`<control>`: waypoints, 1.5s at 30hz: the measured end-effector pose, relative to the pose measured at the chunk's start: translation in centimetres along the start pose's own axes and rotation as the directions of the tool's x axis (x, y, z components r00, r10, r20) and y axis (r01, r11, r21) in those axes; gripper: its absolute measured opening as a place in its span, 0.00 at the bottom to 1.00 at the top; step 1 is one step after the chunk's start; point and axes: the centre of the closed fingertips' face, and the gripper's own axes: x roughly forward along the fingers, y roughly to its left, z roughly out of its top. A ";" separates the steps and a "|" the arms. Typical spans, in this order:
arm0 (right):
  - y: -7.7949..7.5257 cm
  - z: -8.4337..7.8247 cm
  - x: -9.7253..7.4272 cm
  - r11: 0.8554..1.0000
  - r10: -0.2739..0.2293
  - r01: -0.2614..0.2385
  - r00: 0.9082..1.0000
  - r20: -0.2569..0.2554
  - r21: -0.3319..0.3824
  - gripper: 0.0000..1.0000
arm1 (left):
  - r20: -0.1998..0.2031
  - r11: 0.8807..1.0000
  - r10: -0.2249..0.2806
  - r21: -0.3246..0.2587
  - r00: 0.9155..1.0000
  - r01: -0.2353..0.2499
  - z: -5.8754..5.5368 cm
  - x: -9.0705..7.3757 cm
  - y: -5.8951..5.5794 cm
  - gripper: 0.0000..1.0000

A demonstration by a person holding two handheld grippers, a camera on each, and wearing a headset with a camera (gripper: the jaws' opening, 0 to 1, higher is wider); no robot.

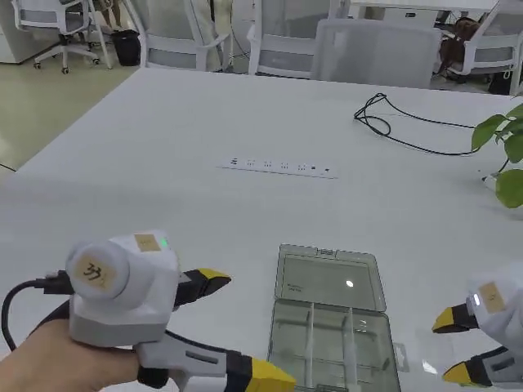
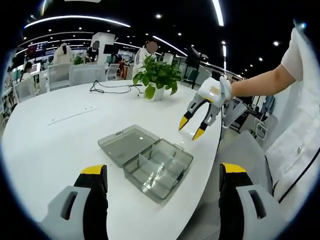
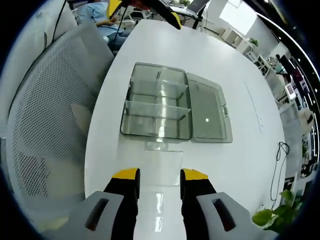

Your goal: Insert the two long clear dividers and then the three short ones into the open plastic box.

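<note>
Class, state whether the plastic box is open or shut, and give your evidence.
Open. The box has its lid folded back flat on the table.

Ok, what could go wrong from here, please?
1. The clear pieces lying flat before the right gripper barely show on the white table; the fingers may slip off them.
2. The open box sits near the table edge, unheld; a push could slide it off.

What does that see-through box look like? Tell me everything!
The box is clear, greyish plastic, lying on the white table near its front edge. Its hinged lid is flipped open and lies flat beside the base. Thin clear dividers stand inside the base.
</note>
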 end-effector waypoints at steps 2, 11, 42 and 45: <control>-0.2 0.7 -0.5 1.000 -0.013 0.013 1.000 0.010 -0.008 0.33 | 0.015 1.000 -0.015 -0.023 1.000 0.015 0.7 0.4 -0.2 0.94; -0.6 4.9 -2.7 0.996 -0.076 0.078 0.996 0.056 -0.045 0.33 | 0.061 0.986 -0.081 -0.143 0.995 0.089 2.5 2.2 -1.9 0.86; 0.5 12.2 -5.6 0.988 -0.120 0.132 0.982 0.143 -0.075 0.33 | 0.103 0.831 -0.255 -0.485 0.961 0.273 3.7 6.8 -6.7 0.26; 0.5 12.4 -5.7 0.989 -0.123 0.134 0.981 0.148 -0.067 0.33 | 0.109 0.823 -0.260 -0.494 0.959 0.279 3.7 6.9 -6.8 0.20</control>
